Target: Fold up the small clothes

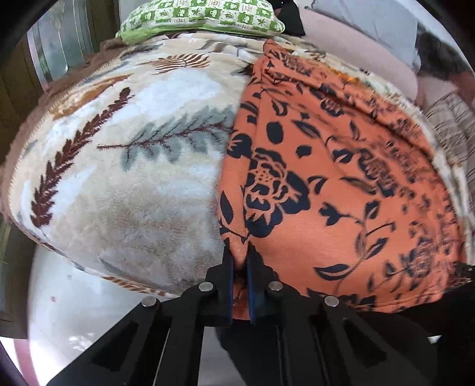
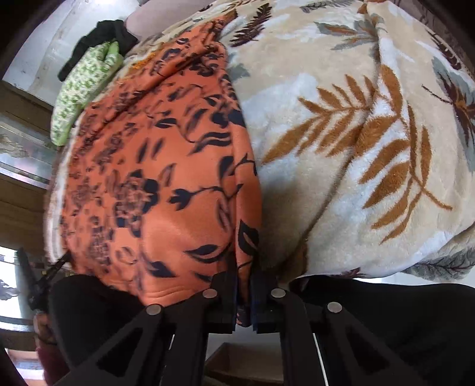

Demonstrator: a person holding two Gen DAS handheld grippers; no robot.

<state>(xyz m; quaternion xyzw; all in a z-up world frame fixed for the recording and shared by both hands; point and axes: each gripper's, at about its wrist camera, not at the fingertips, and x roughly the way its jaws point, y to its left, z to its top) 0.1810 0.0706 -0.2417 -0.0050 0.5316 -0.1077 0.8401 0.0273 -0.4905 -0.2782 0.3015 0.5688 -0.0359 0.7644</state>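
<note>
Left wrist, right wrist — both jaws tight on orange floral garment (image 1: pixel 326 193) corners.

A plush cream blanket (image 1: pixel 124 166) with brown, rust and grey leaf prints covered the bed; its brown stitched border (image 1: pixel 32 124) ran along the left edge in the left wrist view. A green-and-white patterned pillow (image 1: pixel 202 17) lay at the blanket's far end, with a dark cloth (image 2: pixel 101 35) bunched just behind it; pale pink bedding (image 1: pixel 356 44) lay beyond that. A pale, glossy floor (image 1: pixel 74 311) showed below the blanket's near edge; wooden panelling (image 2: pixel 20 190) stood off to the side.
</note>
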